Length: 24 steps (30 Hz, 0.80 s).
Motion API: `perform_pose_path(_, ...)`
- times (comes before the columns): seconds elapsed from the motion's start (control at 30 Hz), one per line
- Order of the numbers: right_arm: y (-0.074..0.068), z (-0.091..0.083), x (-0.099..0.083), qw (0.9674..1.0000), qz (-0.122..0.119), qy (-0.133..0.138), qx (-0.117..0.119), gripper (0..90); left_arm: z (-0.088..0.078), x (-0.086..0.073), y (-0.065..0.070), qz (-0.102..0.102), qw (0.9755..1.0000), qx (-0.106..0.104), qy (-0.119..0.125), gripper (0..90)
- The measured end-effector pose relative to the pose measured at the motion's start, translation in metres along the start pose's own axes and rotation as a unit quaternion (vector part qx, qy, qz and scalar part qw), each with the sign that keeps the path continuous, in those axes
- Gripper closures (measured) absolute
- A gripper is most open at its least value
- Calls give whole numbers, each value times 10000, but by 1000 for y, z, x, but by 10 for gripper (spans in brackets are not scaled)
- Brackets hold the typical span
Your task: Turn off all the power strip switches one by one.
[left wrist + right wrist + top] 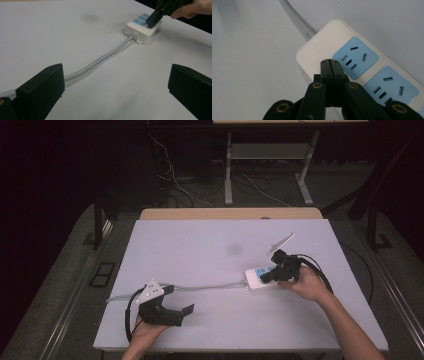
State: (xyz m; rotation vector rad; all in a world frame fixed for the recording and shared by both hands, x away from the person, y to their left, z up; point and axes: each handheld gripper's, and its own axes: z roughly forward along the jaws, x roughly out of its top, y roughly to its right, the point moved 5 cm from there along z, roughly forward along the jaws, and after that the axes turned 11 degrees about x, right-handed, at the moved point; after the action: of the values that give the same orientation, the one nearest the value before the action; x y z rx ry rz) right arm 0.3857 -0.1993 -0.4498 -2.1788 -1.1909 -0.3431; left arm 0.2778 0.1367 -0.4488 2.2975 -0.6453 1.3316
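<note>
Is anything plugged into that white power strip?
No. The power strip's visible blue sockets are empty; the shut right gripper rests against it.

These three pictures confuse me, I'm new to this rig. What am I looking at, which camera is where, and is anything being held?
A person at a table covered in a pale grey sheet holds a black two-jaw gripper in each hand. The high view looks down from above: the left gripper sits near the bottom left, the right gripper at the right. The other two pictures come from cameras riding on each gripper.

On the table lies a white power strip with light blue sockets, its grey cable running leftward. The left gripper's jaws stand wide open, holding nothing. The right gripper's jaws are closed together, their tip at the strip's cable end, gripping nothing.
</note>
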Motion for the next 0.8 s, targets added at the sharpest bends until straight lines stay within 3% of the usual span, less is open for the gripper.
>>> perform_pose_path(0.5, 2, 1, -2, 9998, 13, 187, -63, 900, 0, 0, -1, -9, 10000, 5, 10, 0)
perform_pose_path(0.8, 1, 1, -3, 9996, -134, 223, -113, 900, 1, -1, -1, -5, 10000, 2, -11, 0)
